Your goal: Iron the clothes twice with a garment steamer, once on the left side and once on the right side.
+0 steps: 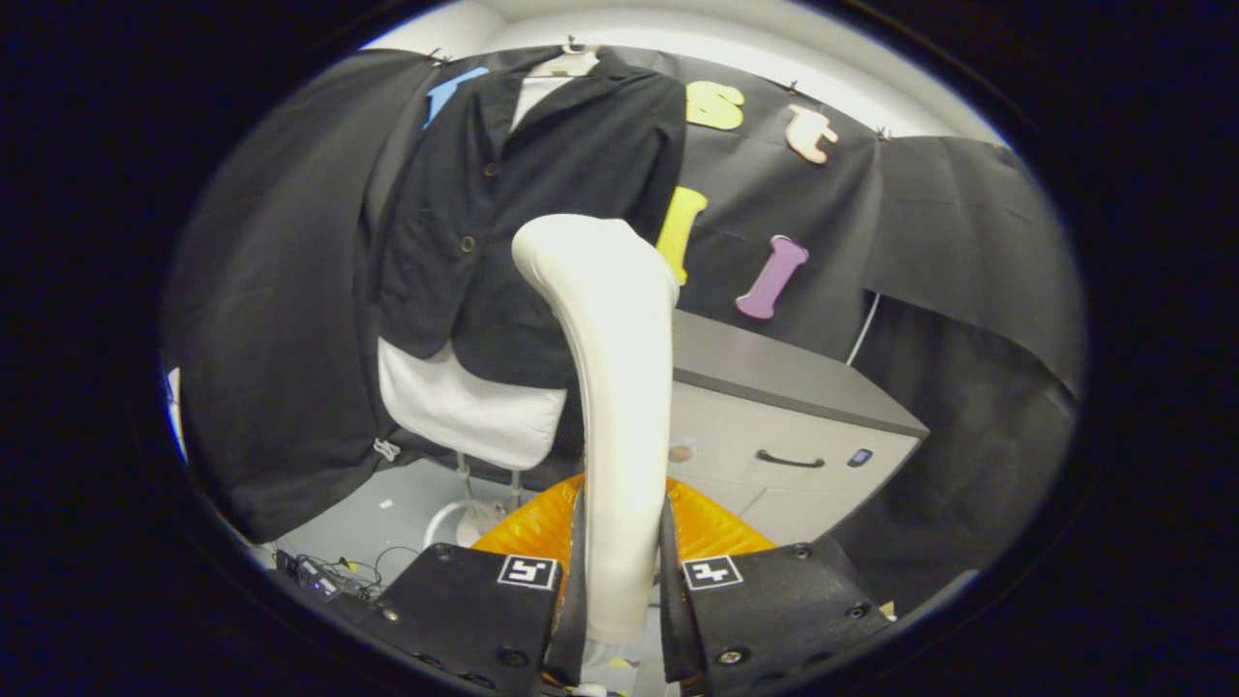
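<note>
A white garment steamer (616, 387) stands upright between my fingers, its handle clamped on both sides and its head curving up toward the clothes. My gripper (619, 571) is shut on that handle. Beyond the steamer hangs a black jacket (523, 203) over a white shirt (465, 411) on a hanger, set on a stand. The steamer's head sits in front of the jacket's right half, near its lower hem; whether it touches the cloth is hidden.
A grey cabinet (784, 426) with a dark top and a drawer handle stands to the right behind the steamer. An orange ribbed thing (528, 528) lies just past the fingers. The stand's round base (465, 518) and loose cables (339, 576) rest on the floor.
</note>
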The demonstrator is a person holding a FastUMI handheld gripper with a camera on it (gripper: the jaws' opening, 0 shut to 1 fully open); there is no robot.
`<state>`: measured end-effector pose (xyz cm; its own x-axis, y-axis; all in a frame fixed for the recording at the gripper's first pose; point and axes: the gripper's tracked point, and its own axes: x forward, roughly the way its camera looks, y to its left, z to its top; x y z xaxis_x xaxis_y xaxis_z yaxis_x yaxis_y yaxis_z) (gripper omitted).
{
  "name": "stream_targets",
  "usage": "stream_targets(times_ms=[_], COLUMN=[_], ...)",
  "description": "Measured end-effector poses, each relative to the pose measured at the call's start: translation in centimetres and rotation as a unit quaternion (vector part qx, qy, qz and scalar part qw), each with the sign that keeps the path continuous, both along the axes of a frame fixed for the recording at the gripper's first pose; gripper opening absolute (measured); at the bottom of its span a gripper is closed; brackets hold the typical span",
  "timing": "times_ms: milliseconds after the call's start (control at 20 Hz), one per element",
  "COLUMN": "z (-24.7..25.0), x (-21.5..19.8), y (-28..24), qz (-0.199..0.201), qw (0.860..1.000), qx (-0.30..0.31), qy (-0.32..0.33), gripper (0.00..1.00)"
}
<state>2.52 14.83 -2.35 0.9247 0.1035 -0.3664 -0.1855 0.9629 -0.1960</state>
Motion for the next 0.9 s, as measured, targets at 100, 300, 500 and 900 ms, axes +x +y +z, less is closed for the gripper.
stream_targets(times_ms=[100,300,500,900], z=[0.0,-0.6,-1.7,-4.8], x=[-0.2,-0.9,-1.7,-4.1], y=[-3.0,-8.7,-12.9,-18.9], qz=[-0.011,-0.026,-0.036,-0.052], qw=[1.0,0.999,0.998,0.995], qx=[0.01,0.028,0.039,0.068], qy=[0.004,0.016,0.025,0.05], gripper=[0.34,0.34,0.34,0.34])
